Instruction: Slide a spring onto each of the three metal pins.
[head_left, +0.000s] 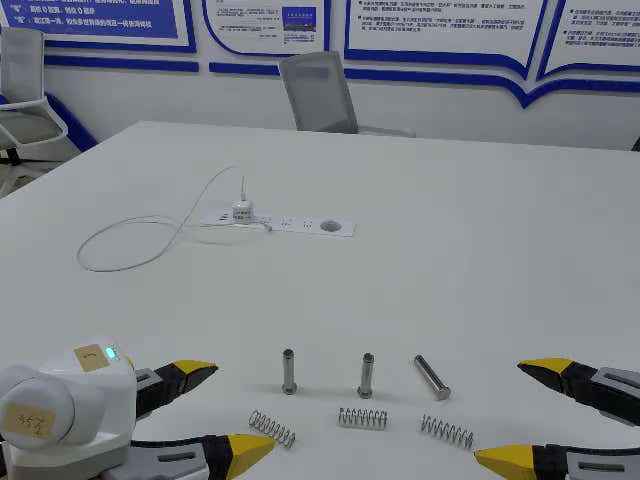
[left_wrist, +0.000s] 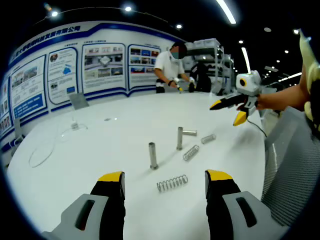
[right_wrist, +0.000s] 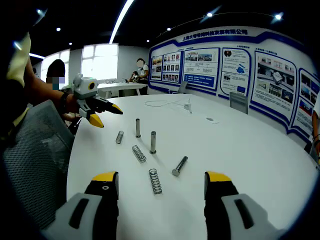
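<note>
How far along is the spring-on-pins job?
Done: nothing. The left spring, middle spring and right spring lie loose on the table, off the pins. The left pin and middle pin stand upright; right pin lies flat. In hand: nothing, left gripper and right gripper open. Left: all three.

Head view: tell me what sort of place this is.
Probably a meeting or training room: a large white table, an office chair drawn up to its far side, and blue-framed information boards along the wall.
</note>
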